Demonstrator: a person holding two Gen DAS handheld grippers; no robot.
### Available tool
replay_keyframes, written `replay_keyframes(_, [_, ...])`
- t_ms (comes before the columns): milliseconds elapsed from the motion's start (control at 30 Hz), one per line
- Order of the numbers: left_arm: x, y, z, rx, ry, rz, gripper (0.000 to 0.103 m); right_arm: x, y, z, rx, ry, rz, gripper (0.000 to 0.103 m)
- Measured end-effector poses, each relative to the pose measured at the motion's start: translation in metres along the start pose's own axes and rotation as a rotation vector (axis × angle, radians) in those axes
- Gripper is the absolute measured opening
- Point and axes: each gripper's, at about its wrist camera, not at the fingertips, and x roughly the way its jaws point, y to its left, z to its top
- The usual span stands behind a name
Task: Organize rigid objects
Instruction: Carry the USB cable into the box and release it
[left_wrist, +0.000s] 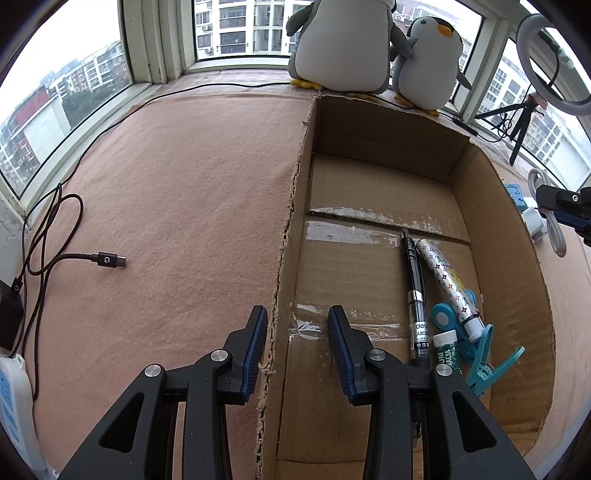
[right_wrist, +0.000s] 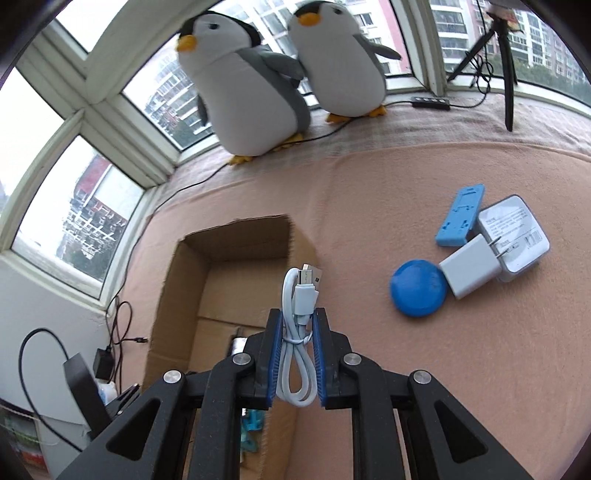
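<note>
The right hand-held gripper was clenched on a coiled white USB cable, whose long axis ran along the fingers, plugs pointing forward. The open cardboard box lay just ahead and to the left of it, so a short leftward carry would likely bring the cable over it. The left hand-held gripper straddled the box's torn wall, apparently gripping it; pens and a teal clip lay inside.

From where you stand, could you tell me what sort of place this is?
Probably a bay-window ledge in a high-rise flat: apartment blocks stand outside the glass, two plush penguins sit by it, and a pink blanket covers the ledge.
</note>
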Motion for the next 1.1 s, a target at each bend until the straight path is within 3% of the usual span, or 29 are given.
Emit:
replay_keyframes(300, [0.000, -0.001, 0.000, 0.007, 0.000, -0.001, 0.038, 0.007, 0.039, -0.012, -0.096, -0.018, -0.003, 0.014])
replay_keyframes(800, [0.000, -0.001, 0.000, 0.005, -0.002, -0.001, 0.038, 0.036, 0.063, -0.018, -0.193, 0.021, -0.050, 0.016])
replay_keyframes(833, [0.000, -0.001, 0.000, 0.004, -0.002, -0.001, 0.038, 0.037, 0.063, -0.018, -0.191, 0.022, -0.052, 0.020])
replay_keyframes(900, [0.000, -0.002, 0.000, 0.004, -0.002, -0.001, 0.038, 0.037, 0.062, -0.018, -0.180, 0.019, -0.053, 0.056])
replay_keyframes(1100, [-0.001, -0.003, 0.000, 0.007, -0.002, 0.002, 0.038, 0.030, 0.061, -0.018, -0.172, 0.000, -0.033, 0.059])
